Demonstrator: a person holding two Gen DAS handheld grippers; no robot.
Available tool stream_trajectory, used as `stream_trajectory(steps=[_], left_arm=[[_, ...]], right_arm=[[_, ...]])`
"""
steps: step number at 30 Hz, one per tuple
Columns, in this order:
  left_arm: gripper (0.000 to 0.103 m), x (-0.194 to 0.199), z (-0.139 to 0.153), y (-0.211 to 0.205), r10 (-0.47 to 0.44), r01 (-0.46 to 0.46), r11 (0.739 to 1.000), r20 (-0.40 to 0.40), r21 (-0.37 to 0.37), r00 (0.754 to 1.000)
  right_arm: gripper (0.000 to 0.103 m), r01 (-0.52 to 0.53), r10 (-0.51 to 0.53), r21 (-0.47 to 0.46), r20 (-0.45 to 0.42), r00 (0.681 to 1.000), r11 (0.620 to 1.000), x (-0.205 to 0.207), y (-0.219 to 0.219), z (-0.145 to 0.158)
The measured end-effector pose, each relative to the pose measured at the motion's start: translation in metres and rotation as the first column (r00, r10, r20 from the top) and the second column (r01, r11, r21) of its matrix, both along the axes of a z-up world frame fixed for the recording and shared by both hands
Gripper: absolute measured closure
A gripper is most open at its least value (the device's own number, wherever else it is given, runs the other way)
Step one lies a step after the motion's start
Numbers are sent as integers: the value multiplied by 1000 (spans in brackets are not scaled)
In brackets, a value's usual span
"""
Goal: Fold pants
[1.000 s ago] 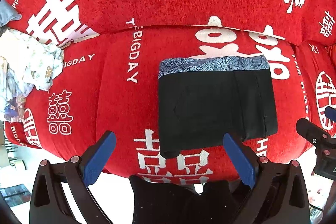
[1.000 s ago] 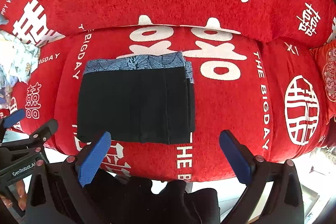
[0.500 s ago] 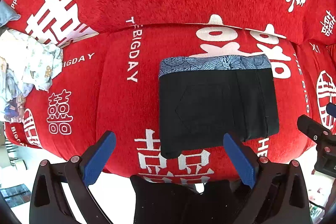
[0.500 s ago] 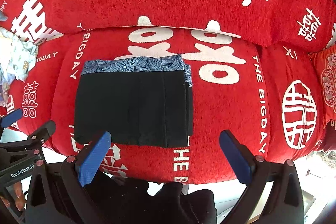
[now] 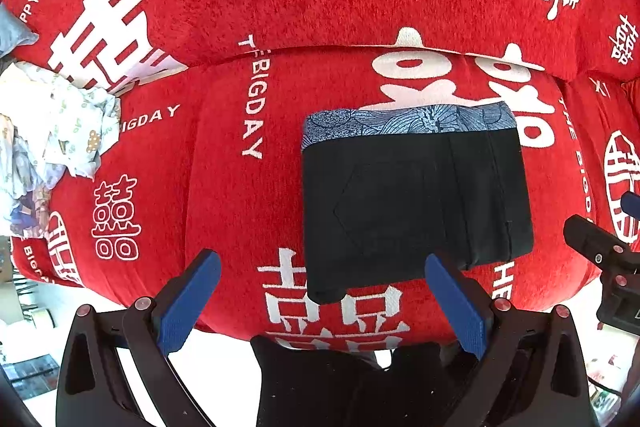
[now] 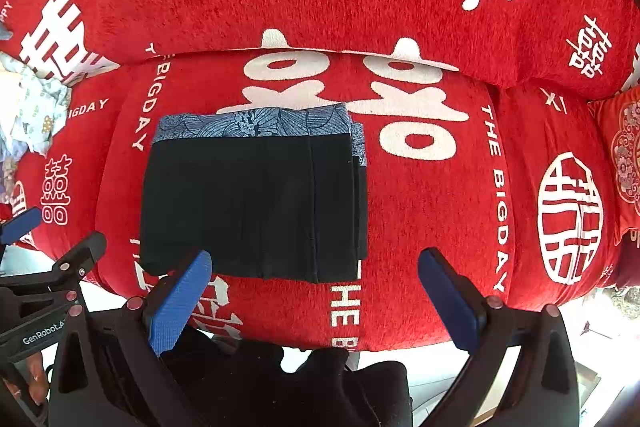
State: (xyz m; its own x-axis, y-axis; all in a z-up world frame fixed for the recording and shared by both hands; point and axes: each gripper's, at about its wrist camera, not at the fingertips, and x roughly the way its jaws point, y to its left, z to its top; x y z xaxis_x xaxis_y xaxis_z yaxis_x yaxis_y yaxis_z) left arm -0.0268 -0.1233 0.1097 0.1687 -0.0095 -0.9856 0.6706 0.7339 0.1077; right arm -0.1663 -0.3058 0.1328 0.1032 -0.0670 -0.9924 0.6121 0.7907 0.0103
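Pants (image 5: 416, 203) folded on red sofa (image 5: 224, 187), pocket outline in left view only, both tools (image 5: 322, 297) (image 6: 314, 291) wide, empty

You had bare red sofa cover (image 5: 224, 187) on both sides of the folded pants (image 5: 412, 203), with the widest stretch to their right in the right wrist view. Only the crumpled pale clothes (image 5: 60, 131) crowded the far left end.
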Motion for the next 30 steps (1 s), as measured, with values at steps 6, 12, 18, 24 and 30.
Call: stream_trajectory(steps=[6, 12, 18, 24, 30], left_arm=[[0, 1, 1, -1, -6, 6, 1000, 0, 3, 1000], [0, 0, 2, -2, -14, 14, 1000, 1, 0, 1000], [0, 0, 1, -2, -21, 21, 1000, -1, 0, 1000], [0, 0, 1, -2, -18, 18, 1000, -2, -2, 1000], [0, 0, 0, -1, -20, 20, 1000, -8, -13, 1000]], right_arm=[[0, -4, 4, 2, 0, 1000, 1000, 0, 1, -2], [0, -5, 5, 3, -1, 1000, 1000, 0, 1, -2], [0, -5, 5, 4, -2, 1000, 1000, 1, 2, -2], [0, -13, 13, 5, -5, 1000, 1000, 4, 3, -3], [0, -12, 12, 6, -5, 1000, 1000, 3, 3, -3]])
